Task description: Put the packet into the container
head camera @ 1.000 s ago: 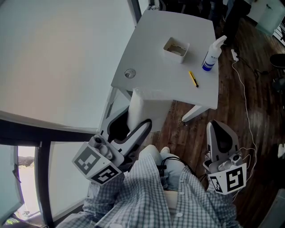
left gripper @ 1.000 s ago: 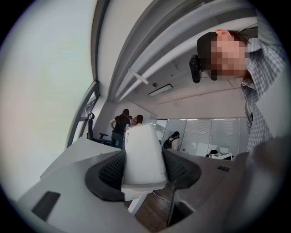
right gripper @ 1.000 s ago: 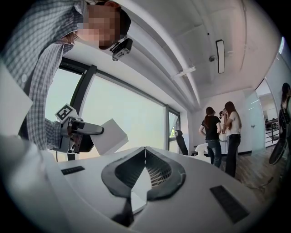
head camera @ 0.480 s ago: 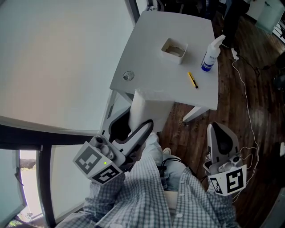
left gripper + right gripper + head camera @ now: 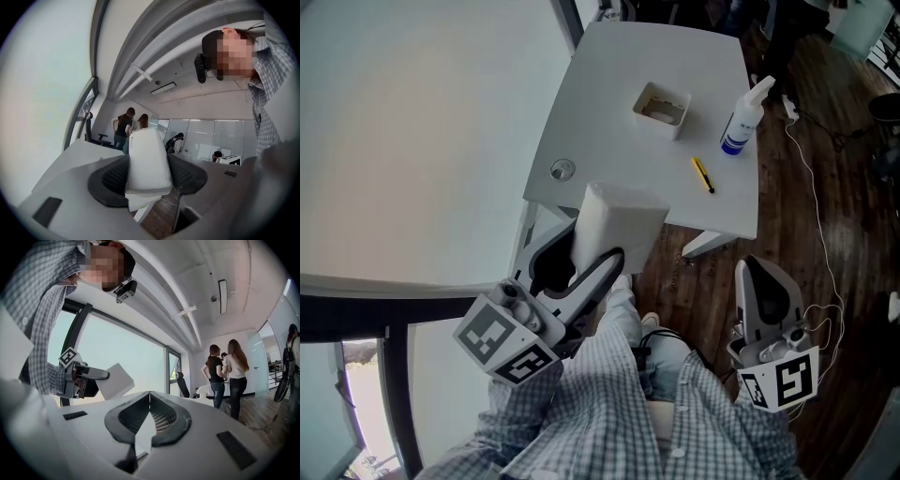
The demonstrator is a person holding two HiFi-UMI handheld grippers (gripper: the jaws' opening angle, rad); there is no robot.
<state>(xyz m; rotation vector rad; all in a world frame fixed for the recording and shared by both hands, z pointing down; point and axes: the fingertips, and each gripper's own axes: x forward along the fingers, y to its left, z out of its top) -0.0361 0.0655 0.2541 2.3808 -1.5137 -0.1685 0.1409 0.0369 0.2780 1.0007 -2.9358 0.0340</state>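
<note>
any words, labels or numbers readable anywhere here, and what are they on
Nothing can be read as text.
spray bottle: blue label, print too small to read.
marker cubes: black-and-white square patterns, no letters.
packet: plain white, no print visible.

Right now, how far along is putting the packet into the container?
Done: the packet is gripped in the left tool. In hand: it is held up near the table's front edge, apart from the container. Left: carry it over the container and release it inside. The right tool is shut and empty.
</note>
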